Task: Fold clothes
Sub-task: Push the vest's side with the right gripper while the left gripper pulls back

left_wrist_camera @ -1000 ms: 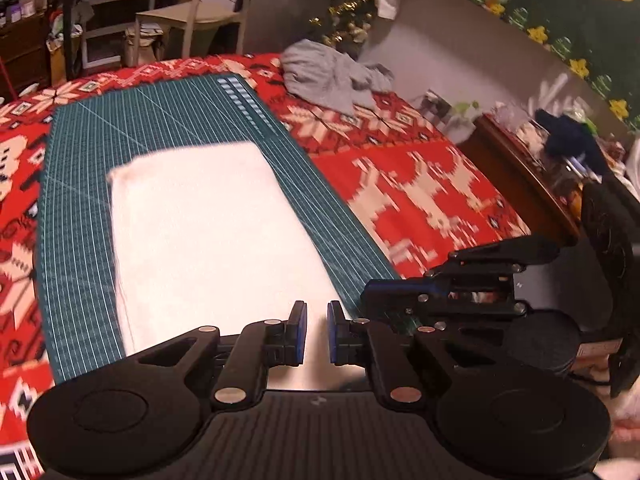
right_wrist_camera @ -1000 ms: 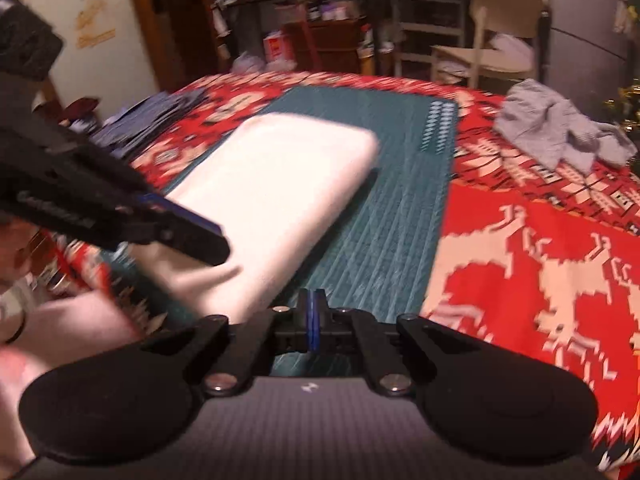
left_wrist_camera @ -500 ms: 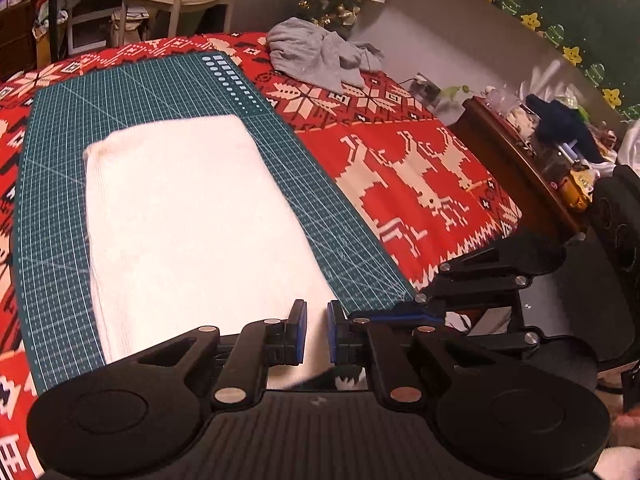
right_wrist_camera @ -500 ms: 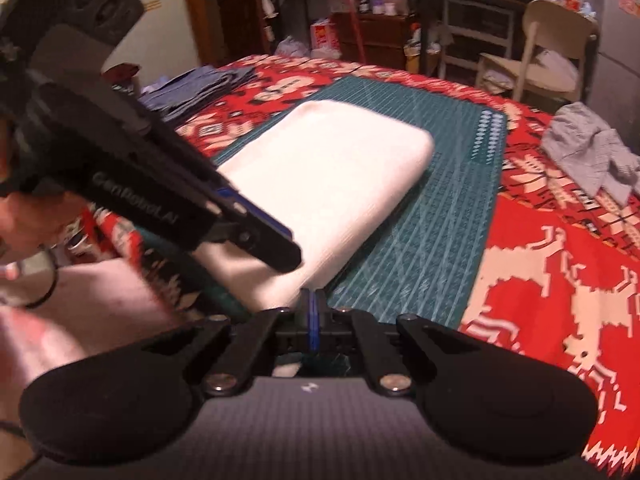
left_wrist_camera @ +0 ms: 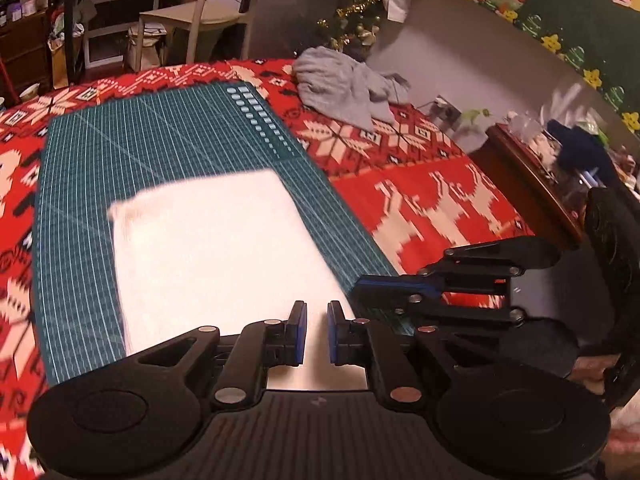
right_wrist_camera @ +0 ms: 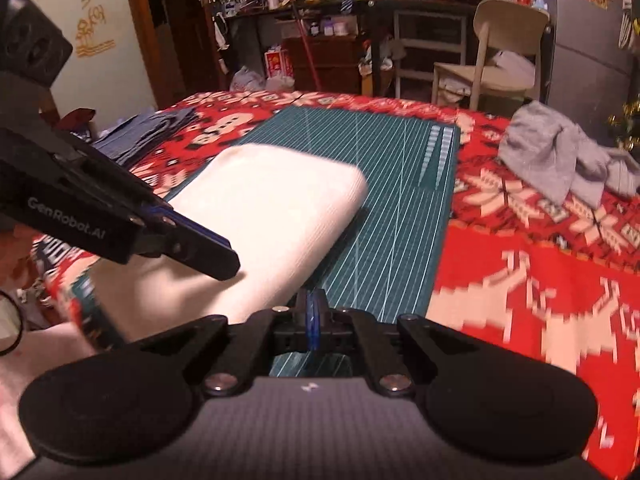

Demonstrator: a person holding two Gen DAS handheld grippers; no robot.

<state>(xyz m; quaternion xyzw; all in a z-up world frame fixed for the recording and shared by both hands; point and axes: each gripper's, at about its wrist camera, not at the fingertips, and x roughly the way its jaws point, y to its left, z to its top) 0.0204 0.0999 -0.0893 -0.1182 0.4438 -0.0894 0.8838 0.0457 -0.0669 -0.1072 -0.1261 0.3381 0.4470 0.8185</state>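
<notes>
Bedspread [left_wrist_camera: 420,184] in red and white is lying under everything, carrying a green cutting mat [left_wrist_camera: 160,140]. A white folded garment [left_wrist_camera: 216,256] is resting on the mat toward its near edge. A grey crumpled garment [left_wrist_camera: 344,84] is sitting near the bedspread's far right corner. The left gripper [left_wrist_camera: 317,330] is hovering over the white garment's near edge, jaws slightly apart, gripping nothing. The right gripper [right_wrist_camera: 312,322] is showing jaws together, empty.

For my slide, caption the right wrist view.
Shut right tongs hover beside a folded white garment on the green mat.
</notes>
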